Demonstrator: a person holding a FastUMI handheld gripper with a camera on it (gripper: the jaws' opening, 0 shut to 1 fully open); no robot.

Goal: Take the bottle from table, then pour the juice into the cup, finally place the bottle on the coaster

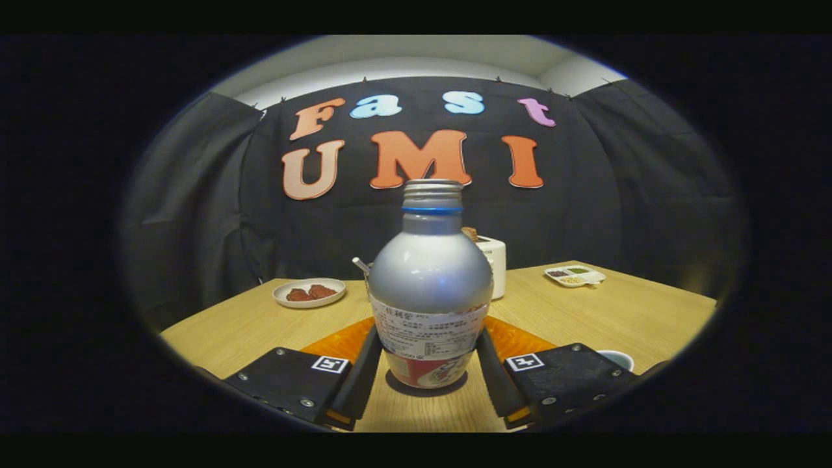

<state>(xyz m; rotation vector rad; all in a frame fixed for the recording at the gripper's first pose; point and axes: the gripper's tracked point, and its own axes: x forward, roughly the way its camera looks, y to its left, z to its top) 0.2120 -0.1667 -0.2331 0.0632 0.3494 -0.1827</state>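
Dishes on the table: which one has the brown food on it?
The round white plate, beyond the tool's left finger. The other dish, far right, is a divided tray holding small mixed portions. The tool's fingers flank the bottle.

Warm, fairly dim indoor light falls from above. The silver bottle (429,286) catches it as a soft, broad sheen on its shoulder, with no harsh glare. A small dark shadow pools on the wooden table (624,312) right at the bottle's base. The black cloth wall (617,195) soaks up light and stays murky — its folds barely read. Fisheye distortion is strong: the table's far edge bows, and the picture darkens and softens toward its rim. The bottle is reasonably sharp, though its label print is too fine to read. The gripper (429,377) fingers flank the bottle's base, slightly soft; whether they press on it is unclear.
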